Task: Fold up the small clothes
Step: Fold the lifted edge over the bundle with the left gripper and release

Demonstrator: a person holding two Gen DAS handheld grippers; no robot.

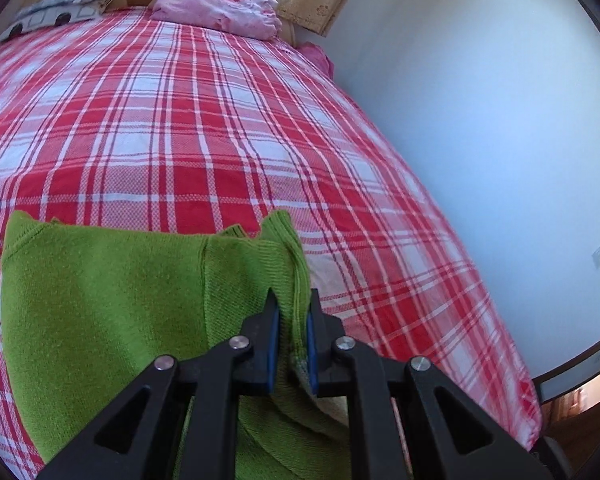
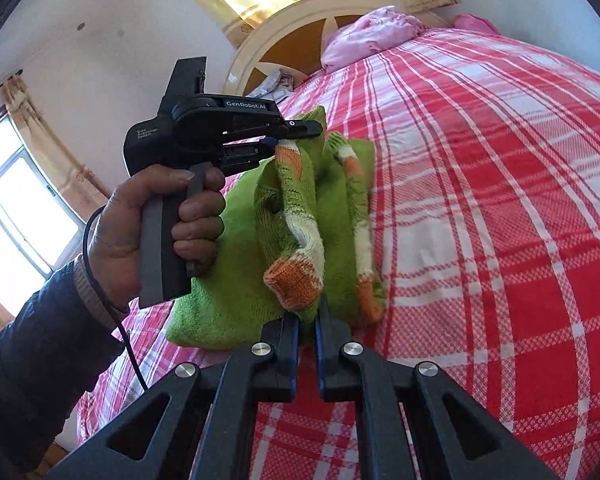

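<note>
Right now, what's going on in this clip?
A person is folding a small green sweater on a bed with a red plaid bedspread, holding a claw tool in each hand. The left claw is shut on a ribbed edge of the sweater. The right claw pinches another edge, near the orange and white striped part. The garment is bunched between them, partly raised, and not yet flat or folded.

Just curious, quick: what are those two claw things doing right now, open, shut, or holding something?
Left gripper: shut on the green knit sweater, pinching its ribbed edge.
Right gripper: shut on the same sweater, at its near edge.
</note>
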